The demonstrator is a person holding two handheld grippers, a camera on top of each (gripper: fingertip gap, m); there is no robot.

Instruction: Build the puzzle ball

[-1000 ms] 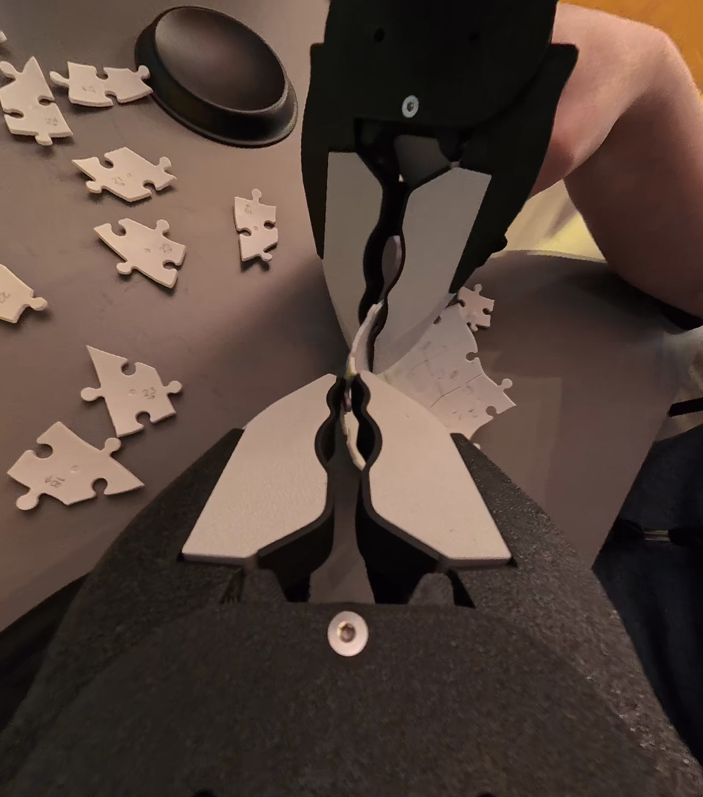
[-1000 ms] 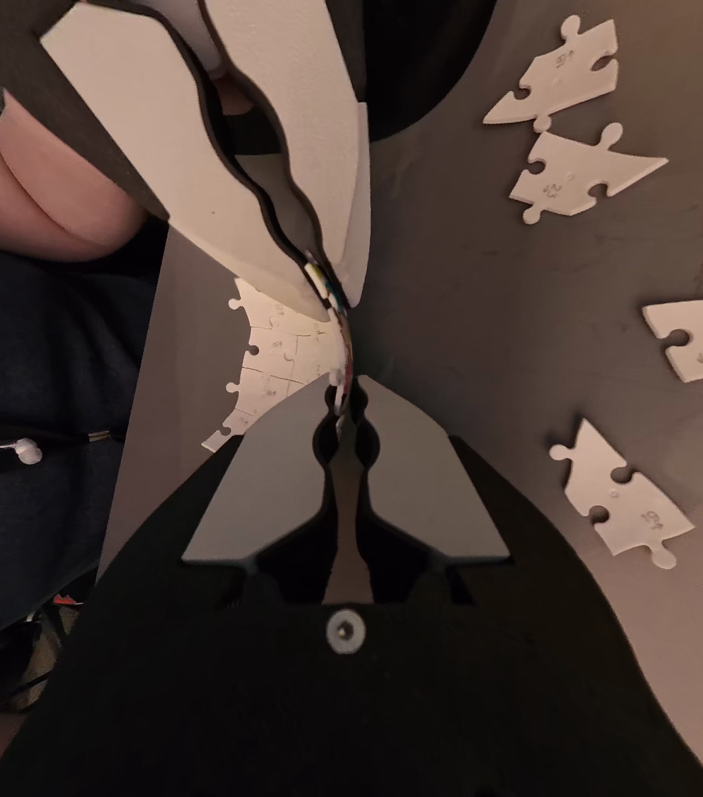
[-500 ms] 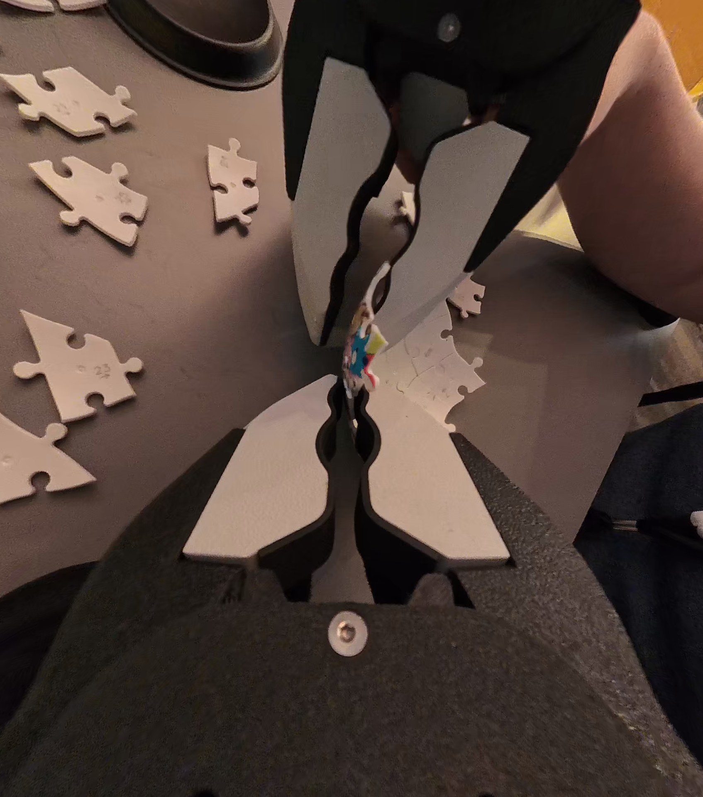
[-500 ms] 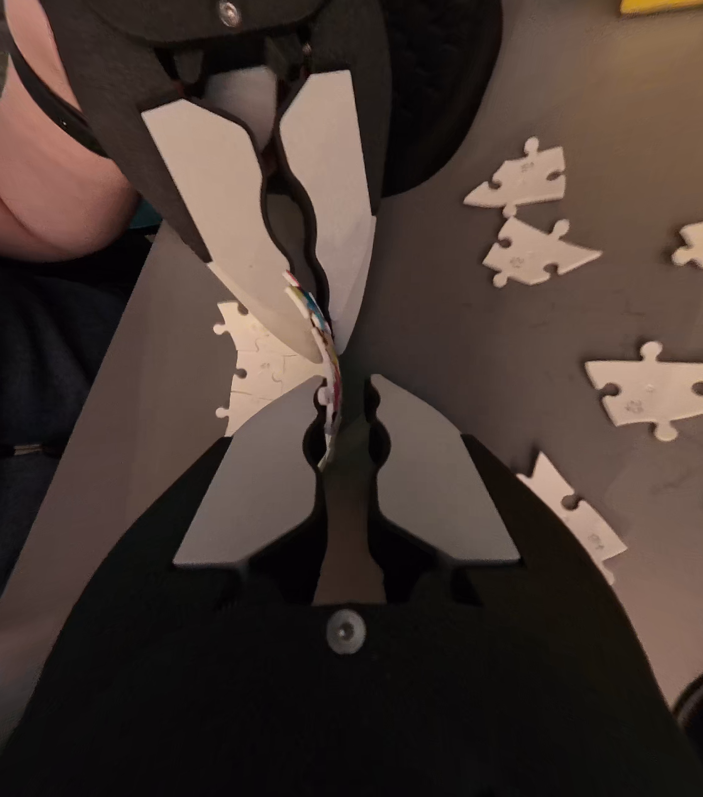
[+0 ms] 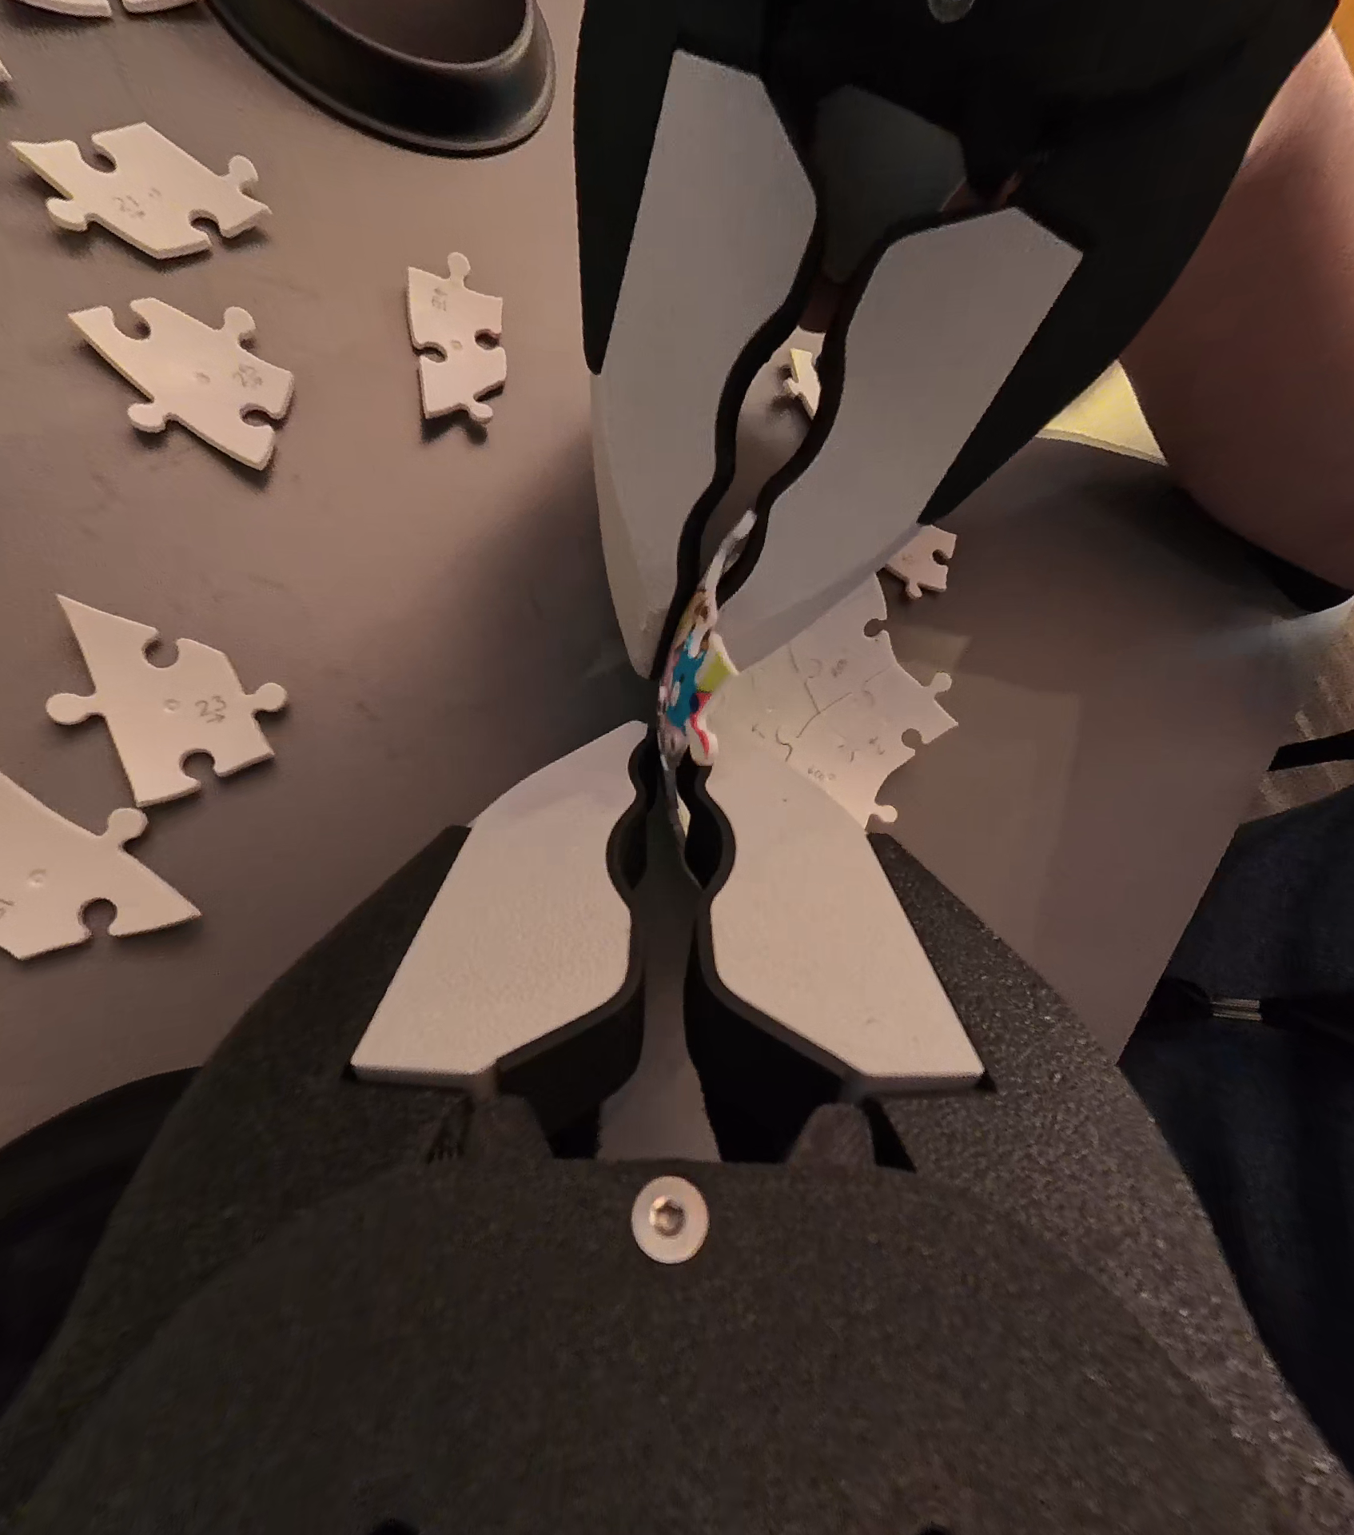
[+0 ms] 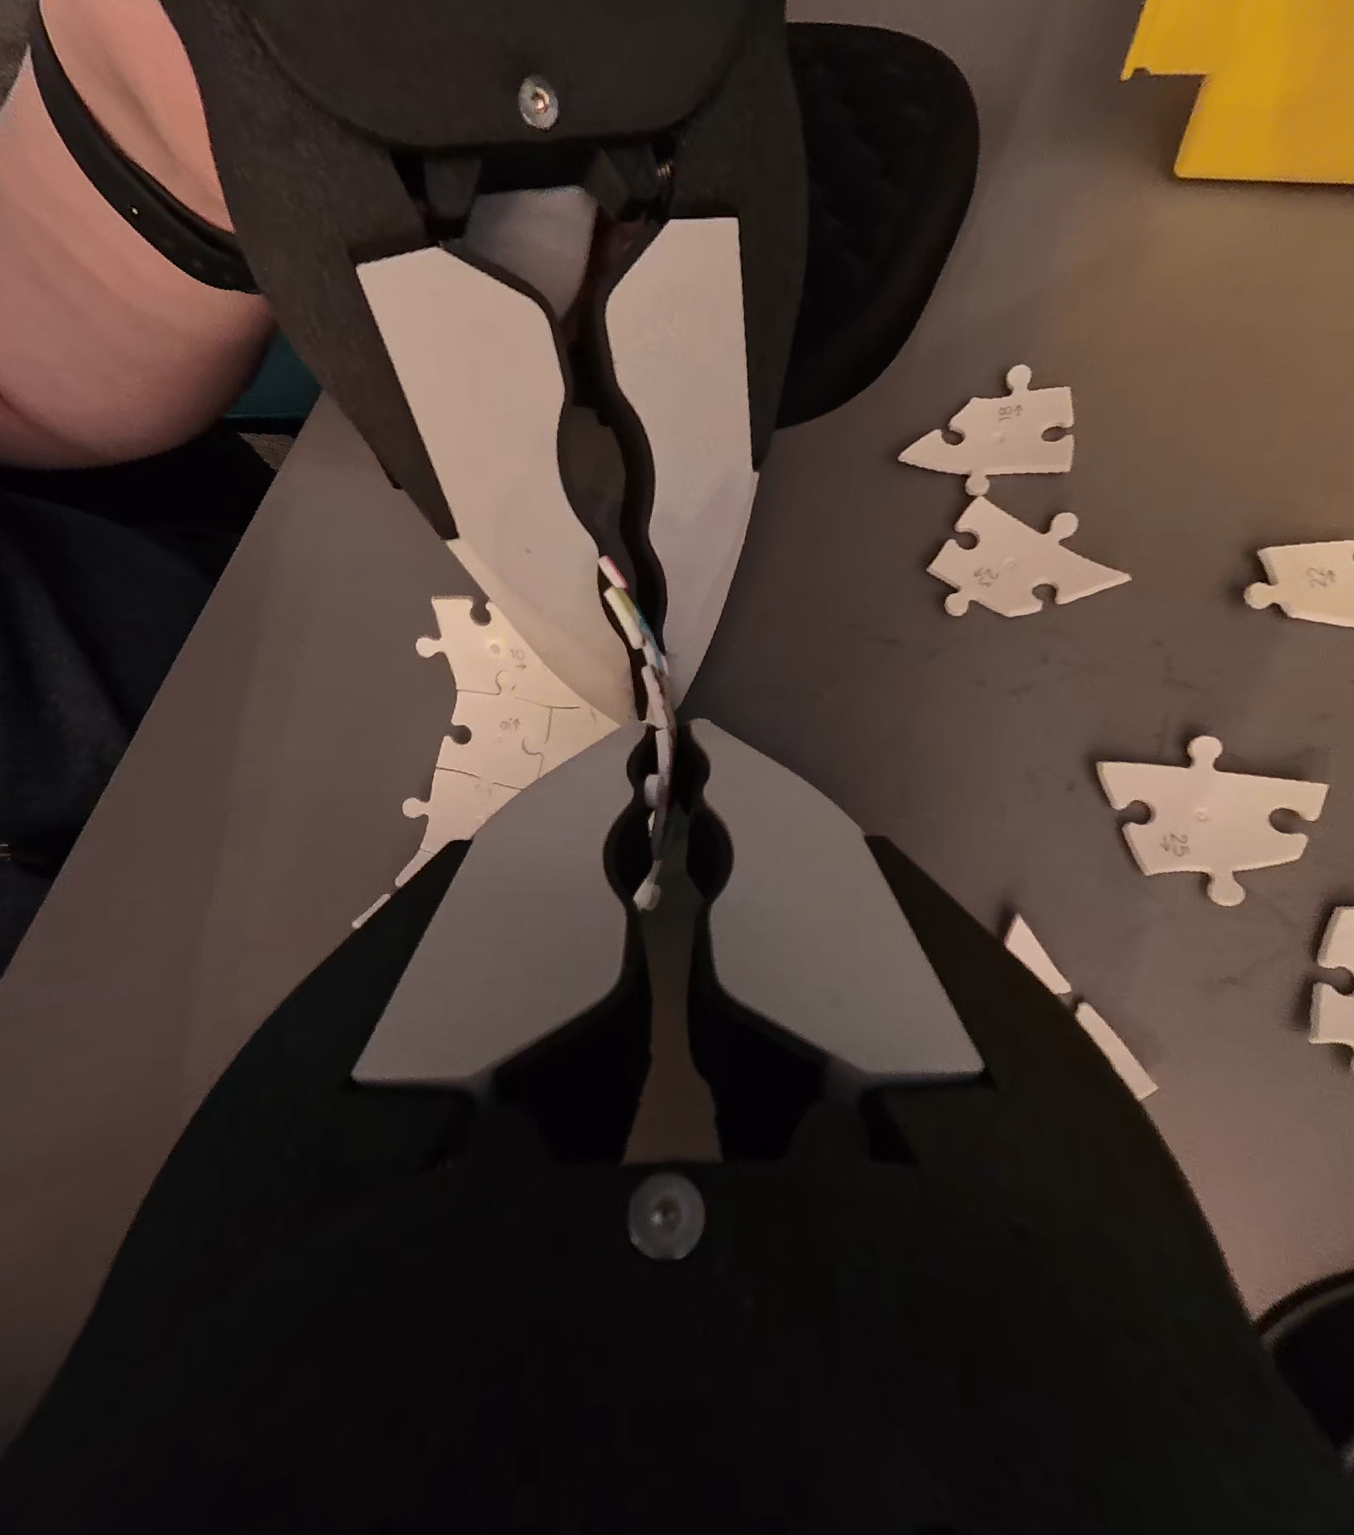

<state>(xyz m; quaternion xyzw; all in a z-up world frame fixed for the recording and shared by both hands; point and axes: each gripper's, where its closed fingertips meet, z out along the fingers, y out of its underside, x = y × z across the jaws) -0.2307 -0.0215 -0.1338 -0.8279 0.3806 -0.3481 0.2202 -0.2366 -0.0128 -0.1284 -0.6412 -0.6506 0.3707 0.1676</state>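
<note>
My left gripper (image 5: 667, 752) is shut on a colourful puzzle piece (image 5: 689, 689) held edge-on above the grey table (image 5: 408, 581). My right gripper (image 5: 678, 644) comes in from above, tip to tip with it, and is shut on the same run of pieces. In the right wrist view my right gripper (image 6: 664, 735) grips the edge-on piece (image 6: 661, 789), and the left gripper (image 6: 649, 693) pinches its far end. I cannot tell whether this is one piece or two joined. A curved, white, assembled section (image 5: 840, 706) lies on the table just behind the tips; it also shows in the right wrist view (image 6: 491, 706).
Several loose white pieces lie face down on the table (image 5: 167, 706) (image 6: 1213, 814). A black round dish (image 5: 408, 75) stands at the back. A yellow box (image 6: 1313, 91) sits at the far corner. The table edge (image 5: 1139, 955) runs close by the person's legs; an arm (image 5: 1280, 374) reaches in. Left and right tips are no more than a few centimetres apart.
The colourful face of the held piece has turned into the left view. The right gripper loosened half a second ago and is now shut further along the piece. Both grippers shifted over the table.
</note>
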